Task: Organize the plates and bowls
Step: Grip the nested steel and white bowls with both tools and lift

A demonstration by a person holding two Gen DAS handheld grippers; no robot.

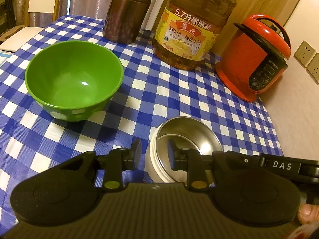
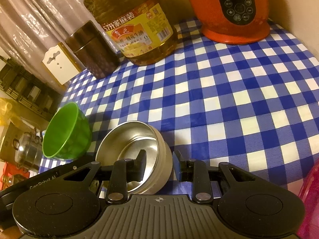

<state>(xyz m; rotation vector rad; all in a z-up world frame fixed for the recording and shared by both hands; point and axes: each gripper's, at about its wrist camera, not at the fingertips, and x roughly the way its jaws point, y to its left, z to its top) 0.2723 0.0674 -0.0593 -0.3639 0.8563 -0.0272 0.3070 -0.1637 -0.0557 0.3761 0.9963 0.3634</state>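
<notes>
Both sets of jaws straddle the steel bowl [image 1: 187, 145] rim, apart, not clamped (2-sided lift likely); green bowl [image 1: 73, 83] waits beside it on worktop [image 1: 179, 99].

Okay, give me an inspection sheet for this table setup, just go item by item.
Surface: blue and white checked tablecloth, bare at the centre.
Job's things: green bowl upright and empty; steel bowl upright and empty, apart from the green one.
Clutter: oil jug, dark canister and red cooker along the back.
Grippers: left gripper and right gripper each straddle the steel bowl's rim on opposite sides, pads apart and not pressing.
Cables: nothing seen.
Surroundings: wall sockets on the wall by the cooker, curtain behind, glass pot off the table edge.
</notes>
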